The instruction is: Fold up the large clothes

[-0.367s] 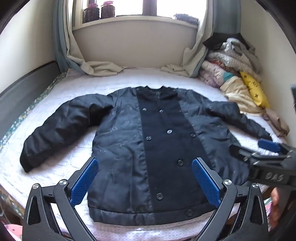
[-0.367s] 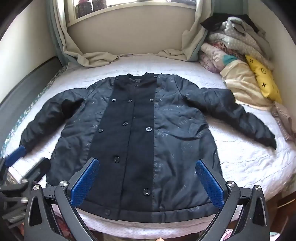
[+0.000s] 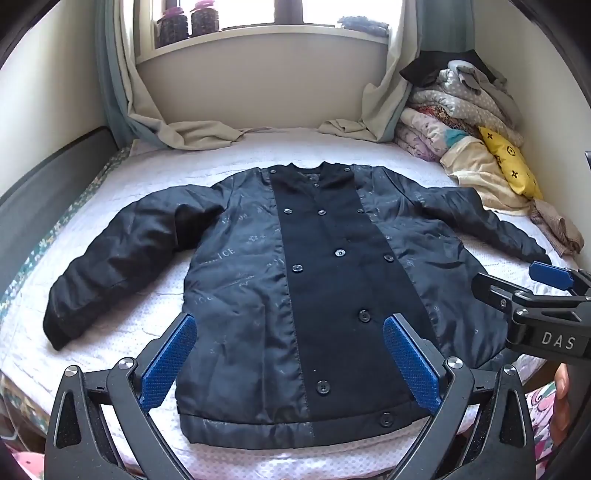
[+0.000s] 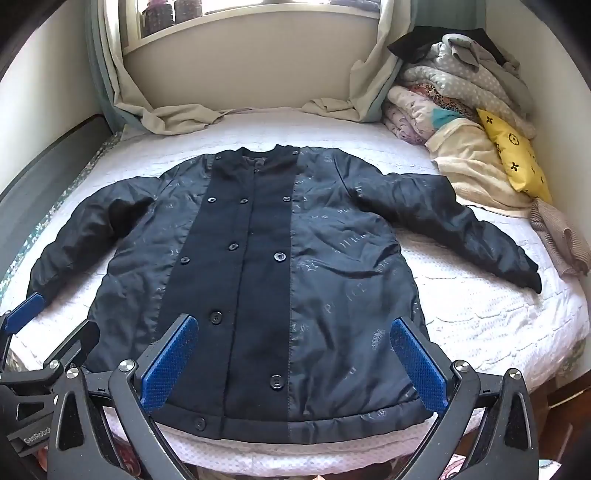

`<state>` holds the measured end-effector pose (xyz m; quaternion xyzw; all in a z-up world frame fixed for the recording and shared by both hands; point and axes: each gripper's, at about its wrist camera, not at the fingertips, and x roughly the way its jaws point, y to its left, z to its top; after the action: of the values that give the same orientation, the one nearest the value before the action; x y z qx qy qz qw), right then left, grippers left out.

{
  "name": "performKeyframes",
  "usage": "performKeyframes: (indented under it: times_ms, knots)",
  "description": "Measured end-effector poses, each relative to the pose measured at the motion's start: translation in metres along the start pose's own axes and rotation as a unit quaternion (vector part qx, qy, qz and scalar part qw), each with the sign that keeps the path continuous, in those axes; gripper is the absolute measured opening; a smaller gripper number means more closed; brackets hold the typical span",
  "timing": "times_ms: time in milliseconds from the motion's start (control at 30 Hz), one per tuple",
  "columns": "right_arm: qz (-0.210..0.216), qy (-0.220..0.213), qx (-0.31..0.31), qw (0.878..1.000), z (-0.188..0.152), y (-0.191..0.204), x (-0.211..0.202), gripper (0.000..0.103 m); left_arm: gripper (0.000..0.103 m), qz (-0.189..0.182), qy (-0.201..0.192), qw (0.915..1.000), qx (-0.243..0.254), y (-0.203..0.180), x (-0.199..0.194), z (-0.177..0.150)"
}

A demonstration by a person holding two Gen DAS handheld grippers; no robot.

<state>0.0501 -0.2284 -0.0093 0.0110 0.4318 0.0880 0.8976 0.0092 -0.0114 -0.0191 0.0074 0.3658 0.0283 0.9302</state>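
on white quilted bed, dark jacket

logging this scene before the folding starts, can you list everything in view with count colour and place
jacket: 1, black with a darker buttoned front panel, spread flat front-up in the middle of the bed, both sleeves out to the sides
bed cover: 1, pale white quilted, under the jacket
curtains: 2, beige, hanging at the window, ends pooled on the far end of the bed
jars: 2, dark with pinkish lids, on the windowsill
pile of folded clothes and bedding: 1, mixed grey, pink and cream, far right corner of the bed
cushion: 1, yellow with black marks, leaning on the pile
left gripper: 1, black with blue pads, open, above the jacket's hem
right gripper: 1, black with blue pads, open, above the hem
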Motion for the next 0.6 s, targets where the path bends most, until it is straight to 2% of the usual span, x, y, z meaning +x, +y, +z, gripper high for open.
performKeyframes:
  times_ms: [600]
  knots:
    - [0.003, 0.006, -0.019, 1.0, -0.004, 0.01, 0.005, 0.103, 0.102, -0.006, 0.016, 0.9997, -0.016, 0.009, 0.005, -0.002]
